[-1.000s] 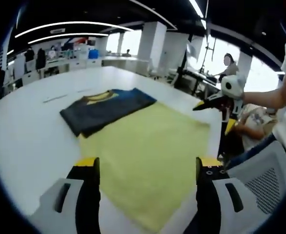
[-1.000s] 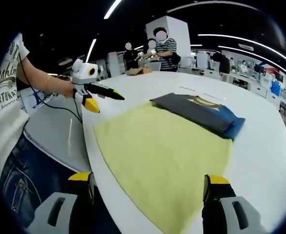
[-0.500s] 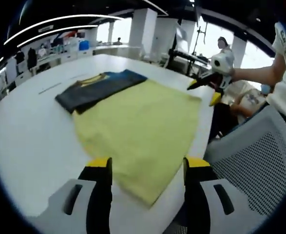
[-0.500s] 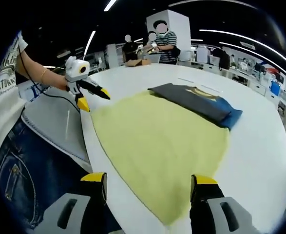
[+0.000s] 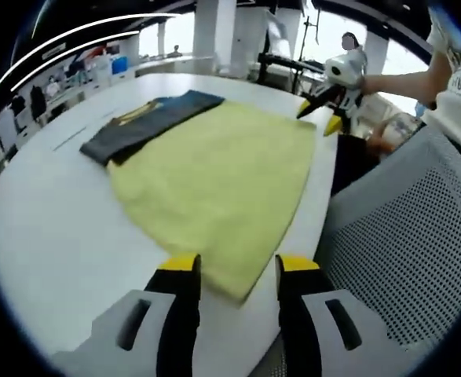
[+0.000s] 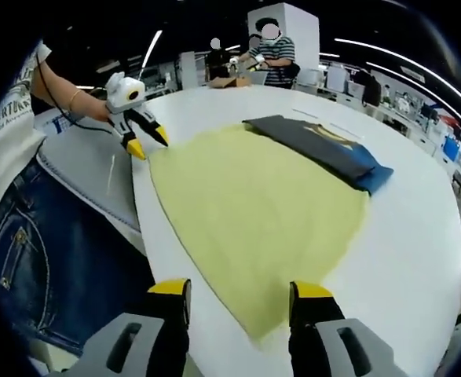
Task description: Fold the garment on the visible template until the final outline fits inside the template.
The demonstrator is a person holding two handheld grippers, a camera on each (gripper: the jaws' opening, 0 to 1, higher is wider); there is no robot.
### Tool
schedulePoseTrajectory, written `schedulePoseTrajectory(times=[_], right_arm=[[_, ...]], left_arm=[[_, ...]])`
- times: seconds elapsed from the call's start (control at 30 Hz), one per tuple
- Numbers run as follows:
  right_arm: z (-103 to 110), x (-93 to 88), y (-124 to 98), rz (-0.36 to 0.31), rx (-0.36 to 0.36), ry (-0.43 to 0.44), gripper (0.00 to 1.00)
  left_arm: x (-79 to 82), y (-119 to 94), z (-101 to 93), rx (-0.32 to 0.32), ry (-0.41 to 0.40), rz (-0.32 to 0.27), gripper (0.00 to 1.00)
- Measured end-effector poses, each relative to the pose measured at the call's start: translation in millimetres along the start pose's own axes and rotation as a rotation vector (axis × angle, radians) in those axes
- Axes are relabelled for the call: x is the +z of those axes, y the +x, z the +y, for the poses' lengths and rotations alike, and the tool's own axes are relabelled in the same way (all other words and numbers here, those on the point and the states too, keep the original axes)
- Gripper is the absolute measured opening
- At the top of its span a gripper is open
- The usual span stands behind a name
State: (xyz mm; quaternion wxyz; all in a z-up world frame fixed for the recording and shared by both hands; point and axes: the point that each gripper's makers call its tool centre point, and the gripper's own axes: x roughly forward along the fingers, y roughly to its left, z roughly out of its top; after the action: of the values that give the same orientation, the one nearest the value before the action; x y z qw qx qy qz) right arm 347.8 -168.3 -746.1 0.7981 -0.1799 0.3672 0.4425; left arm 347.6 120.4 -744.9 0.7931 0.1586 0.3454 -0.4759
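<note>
Few words can be read here. In the right gripper view, the person's white shirt (image 6: 10,118) has dark letters on it; they look like "ORTU", but the rest is cut off and blurry. In the left gripper view, the same white shirt (image 5: 456,86) shows some dark print too small to read. The folded dark garment (image 6: 324,149) has a yellow mark near its collar, but no letters can be made out.

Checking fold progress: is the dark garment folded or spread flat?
Folded. The dark garment lies as a narrow, layered strip along the far edge of the yellow template, collar showing on top.
</note>
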Motion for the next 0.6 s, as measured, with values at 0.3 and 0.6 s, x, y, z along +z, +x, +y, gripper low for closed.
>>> schedulePoseTrajectory(times=[0.3, 0.6], right_arm=[[-7, -12.0, -3, 0.059, 0.003, -0.038, 0.35], [-11, -21.6, -4, 0.129, 0.025, -0.131, 0.29]], left_arm=[[-16.1, 0, 1.9, 0.002, 0.118, 0.091, 0.27], [-15.0, 0, 2.2, 0.013, 0.145, 0.098, 0.24]])
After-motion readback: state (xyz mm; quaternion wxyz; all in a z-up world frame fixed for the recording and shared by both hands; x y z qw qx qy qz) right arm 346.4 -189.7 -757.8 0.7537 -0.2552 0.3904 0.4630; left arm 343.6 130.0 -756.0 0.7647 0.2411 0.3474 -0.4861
